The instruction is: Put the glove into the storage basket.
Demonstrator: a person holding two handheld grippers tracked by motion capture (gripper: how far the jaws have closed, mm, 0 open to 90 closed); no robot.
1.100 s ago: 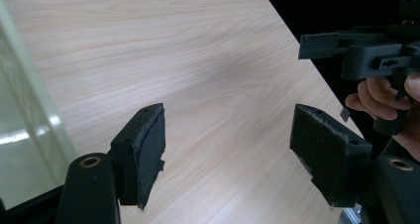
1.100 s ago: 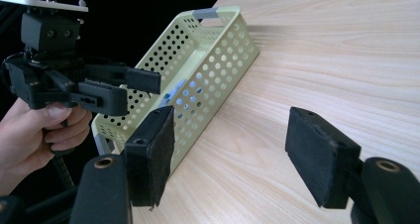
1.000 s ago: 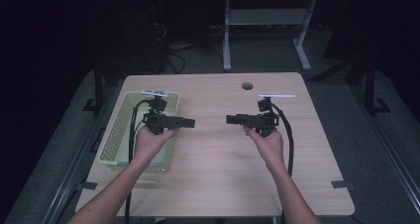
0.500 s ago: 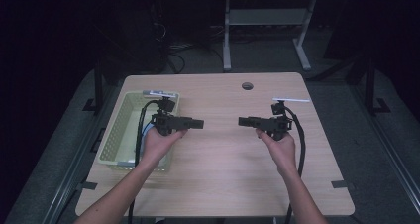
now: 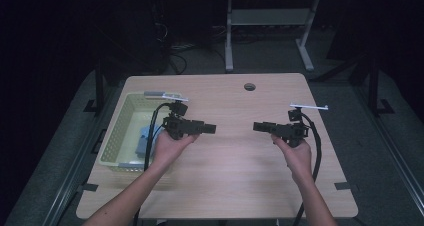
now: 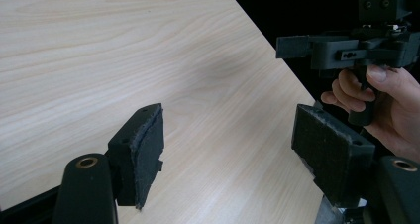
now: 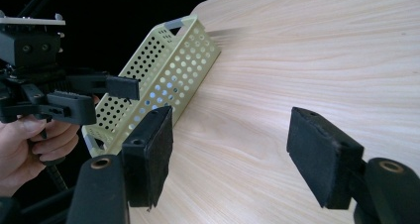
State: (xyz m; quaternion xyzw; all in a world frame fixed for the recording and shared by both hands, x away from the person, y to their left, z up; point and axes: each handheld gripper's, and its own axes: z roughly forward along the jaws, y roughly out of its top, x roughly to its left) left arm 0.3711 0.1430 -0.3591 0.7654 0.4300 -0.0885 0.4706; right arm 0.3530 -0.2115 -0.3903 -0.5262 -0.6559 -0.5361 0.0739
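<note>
Two black hand-held grippers face each other level above the middle of the wooden table point(image 5: 235, 186). My left gripper point(image 5: 212, 128) points right, my right gripper point(image 5: 256, 126) points left, with a gap of bare wood between their tips. In the left gripper view my left gripper point(image 6: 233, 152) is open with nothing between its pads point(image 6: 144, 149), and the right gripper point(image 6: 346, 50) shows beyond in a hand. In the right gripper view my right gripper point(image 7: 233, 154) is open too, nothing between its pads point(image 7: 317, 154), with the left gripper point(image 7: 64, 102) off to the left.
A pale yellow-green perforated basket point(image 5: 116, 136) stands at the table's left edge, a blue item point(image 5: 144, 138) inside it; its side wall point(image 7: 168, 70) shows in the right gripper view. A round cable hole point(image 5: 249, 86) sits near the far edge. Cables trail from both grippers.
Both hands have shifted to the right and slightly nearer the person, keeping about the same gap between the grippers. Both sets of jaws stay as wide as before.
</note>
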